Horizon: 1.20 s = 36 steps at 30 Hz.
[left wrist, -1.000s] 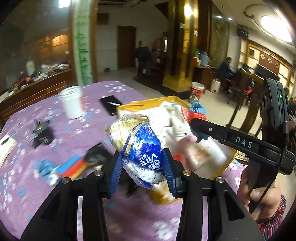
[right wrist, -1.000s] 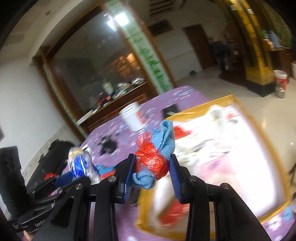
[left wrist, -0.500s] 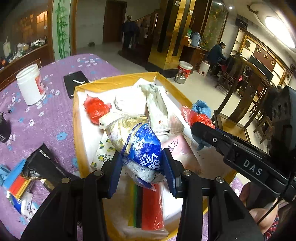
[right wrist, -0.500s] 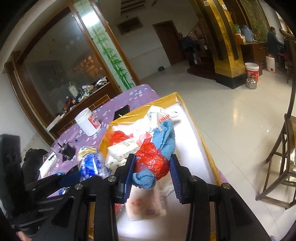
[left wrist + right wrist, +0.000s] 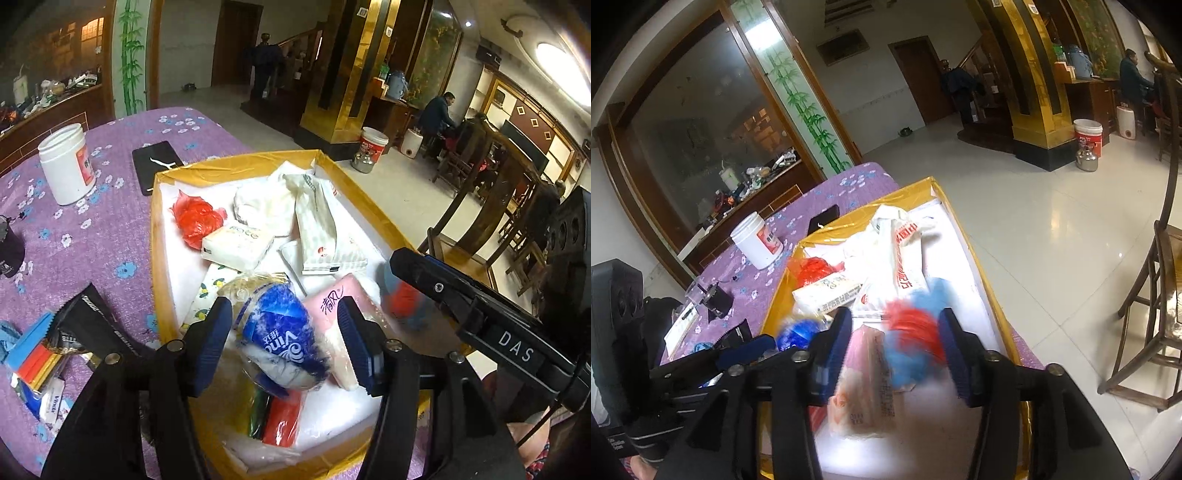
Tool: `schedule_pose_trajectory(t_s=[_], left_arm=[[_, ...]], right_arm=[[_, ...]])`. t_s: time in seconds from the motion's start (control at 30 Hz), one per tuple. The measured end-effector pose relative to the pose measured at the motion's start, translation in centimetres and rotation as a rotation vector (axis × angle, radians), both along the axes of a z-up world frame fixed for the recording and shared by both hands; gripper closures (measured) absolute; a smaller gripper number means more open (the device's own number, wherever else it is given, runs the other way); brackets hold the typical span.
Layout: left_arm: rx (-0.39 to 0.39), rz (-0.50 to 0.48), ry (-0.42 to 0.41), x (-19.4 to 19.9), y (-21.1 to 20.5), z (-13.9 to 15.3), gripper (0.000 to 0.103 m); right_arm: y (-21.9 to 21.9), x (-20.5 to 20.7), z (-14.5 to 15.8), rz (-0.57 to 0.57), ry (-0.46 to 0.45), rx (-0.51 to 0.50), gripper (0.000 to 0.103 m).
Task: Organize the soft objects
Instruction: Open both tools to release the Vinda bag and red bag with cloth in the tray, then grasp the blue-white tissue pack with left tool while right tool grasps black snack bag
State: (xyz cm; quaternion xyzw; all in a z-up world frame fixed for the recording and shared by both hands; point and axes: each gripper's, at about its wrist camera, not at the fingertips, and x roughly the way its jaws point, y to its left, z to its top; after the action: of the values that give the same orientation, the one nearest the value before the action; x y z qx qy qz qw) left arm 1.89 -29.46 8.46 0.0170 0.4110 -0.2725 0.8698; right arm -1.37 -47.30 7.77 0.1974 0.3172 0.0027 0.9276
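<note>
Now both bundles drop into the box.
Blue tissue pack (image 5: 280, 332) sits loose between the spread fingers of the left gripper (image 5: 284, 347), over the box's (image 5: 236, 166) near end; the red-and-blue cloth bundle (image 5: 916, 332), blurred, hangs between the released right gripper (image 5: 894, 350) by the right edge. It might bounce over that rim, I judge.
</note>
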Motion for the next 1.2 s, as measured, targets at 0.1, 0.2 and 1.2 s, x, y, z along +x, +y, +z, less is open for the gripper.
schedule_pose_trajectory(t_s=[0.1,0.2,1.2], left_arm=[[-0.023,0.001,-0.014,-0.8,1.1,1.0,0.045],[-0.035,0.003,-0.042,-1.7,2.2,1.8,0.045],[-0.146,0.412,0.012,-5.0,29.8,-5.5,0.045]], right_arm=[[0.2,-0.5,0.6,0.007,-0.021,0.012,0.043],[0.7,-1.1,1.2,0.028,-0.043,0.019,0.043],[22.5,3.9,1.5,0.468,0.119,-0.276,0.035]])
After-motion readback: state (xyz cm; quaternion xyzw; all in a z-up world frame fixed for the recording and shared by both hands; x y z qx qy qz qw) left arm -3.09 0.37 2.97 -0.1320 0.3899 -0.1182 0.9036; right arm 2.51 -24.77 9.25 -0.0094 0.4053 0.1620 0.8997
